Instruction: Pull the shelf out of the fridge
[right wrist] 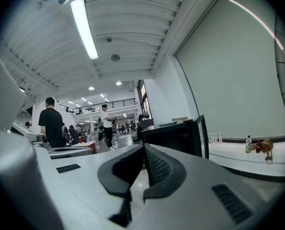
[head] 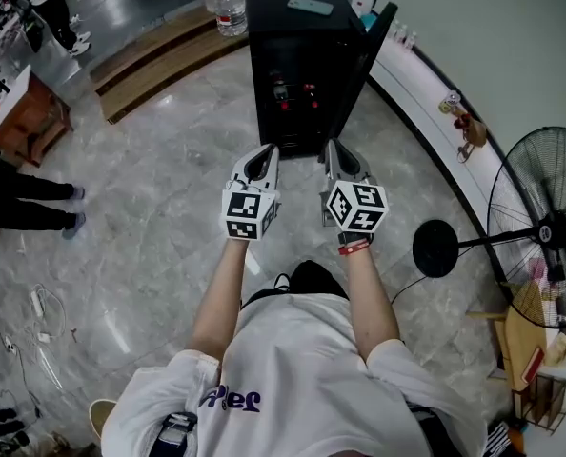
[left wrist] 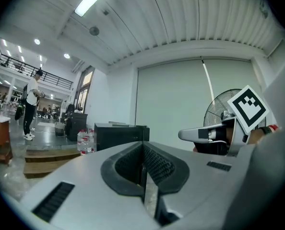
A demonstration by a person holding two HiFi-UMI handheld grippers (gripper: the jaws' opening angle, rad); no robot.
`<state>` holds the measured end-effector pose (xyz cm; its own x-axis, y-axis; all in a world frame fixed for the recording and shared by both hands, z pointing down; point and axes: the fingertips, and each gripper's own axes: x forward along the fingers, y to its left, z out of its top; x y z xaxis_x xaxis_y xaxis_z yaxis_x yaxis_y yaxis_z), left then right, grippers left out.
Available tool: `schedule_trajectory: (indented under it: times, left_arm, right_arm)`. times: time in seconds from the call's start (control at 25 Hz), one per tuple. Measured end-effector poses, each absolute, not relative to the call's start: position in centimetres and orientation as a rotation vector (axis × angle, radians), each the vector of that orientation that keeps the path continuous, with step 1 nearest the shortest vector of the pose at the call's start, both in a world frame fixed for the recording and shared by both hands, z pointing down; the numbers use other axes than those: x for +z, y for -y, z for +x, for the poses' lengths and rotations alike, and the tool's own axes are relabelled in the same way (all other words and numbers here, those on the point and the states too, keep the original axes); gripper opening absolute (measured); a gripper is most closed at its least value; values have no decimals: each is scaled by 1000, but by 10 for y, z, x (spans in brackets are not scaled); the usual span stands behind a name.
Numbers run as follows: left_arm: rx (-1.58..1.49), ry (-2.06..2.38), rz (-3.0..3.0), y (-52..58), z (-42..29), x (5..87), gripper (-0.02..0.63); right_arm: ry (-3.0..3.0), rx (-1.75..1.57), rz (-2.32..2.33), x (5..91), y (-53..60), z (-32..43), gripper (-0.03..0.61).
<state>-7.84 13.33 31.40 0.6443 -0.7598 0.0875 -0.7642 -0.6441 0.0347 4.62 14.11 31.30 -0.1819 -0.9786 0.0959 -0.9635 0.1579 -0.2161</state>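
While the shelf sits somewhere inside the dark cabinet of the black mini fridge (head: 302,55), impossible to pick out among the red glints there, the door (head: 376,46) stands swung open on the right. Left gripper (head: 262,158) and right gripper (head: 337,156) hover side by side just short of the opening, both with jaws pressed together on nothing. Best play, I'd say: part the jaws before entering, take the shelf's front edge at two spread points, draw straight and level so it doesn't jam. Writing? Only marker squares on the cubes; the shirt print (head: 231,400) and water bottles' (head: 228,3) labels are unreadable.
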Motion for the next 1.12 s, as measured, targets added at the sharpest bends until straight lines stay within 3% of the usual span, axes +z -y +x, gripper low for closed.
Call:
schedule_trajectory:
  times: [0.6, 1.12]
  left_arm:
    - [75, 1261, 2758, -29, -48, 325, 17]
    - [85, 1304, 2760, 84, 12, 356, 17]
  right_arm:
    - [-2418, -421, -1900, 334, -18, 63, 16]
    - [-2418, -498, -1824, 376, 103, 116, 68]
